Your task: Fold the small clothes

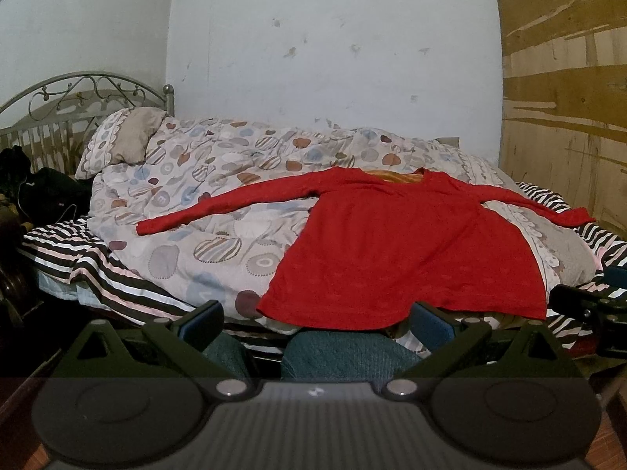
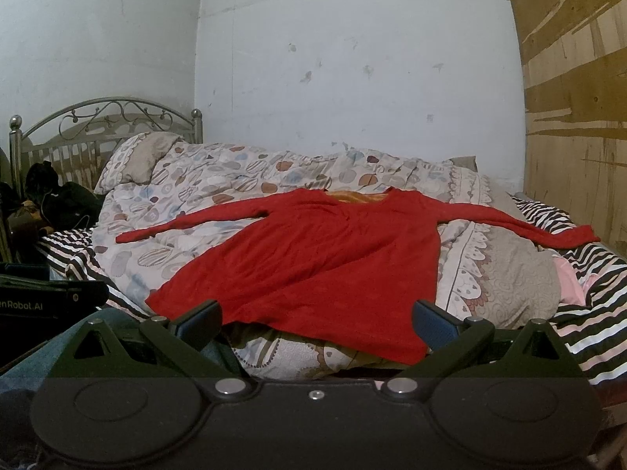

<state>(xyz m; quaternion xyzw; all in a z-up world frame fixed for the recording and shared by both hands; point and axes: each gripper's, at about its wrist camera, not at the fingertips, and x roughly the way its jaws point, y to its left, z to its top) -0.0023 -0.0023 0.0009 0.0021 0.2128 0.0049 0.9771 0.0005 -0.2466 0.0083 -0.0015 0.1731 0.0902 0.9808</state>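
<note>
Red long-sleeved top (image 1: 392, 243) lies flat on the patterned quilt (image 1: 188, 203) on the bed, both sleeves spread out to the sides, hem at the near edge (orange lining shows at the neckline). Left gripper (image 1: 315, 321) hovers just short of the hem, jaws apart, holding nothing. Right gripper (image 2: 317, 321) sits the same way at the hem's right part, jaws wide apart, empty. Striped sheet (image 2: 588, 333) shows under the quilt; metal headboard (image 2: 106, 117) far left.
</note>
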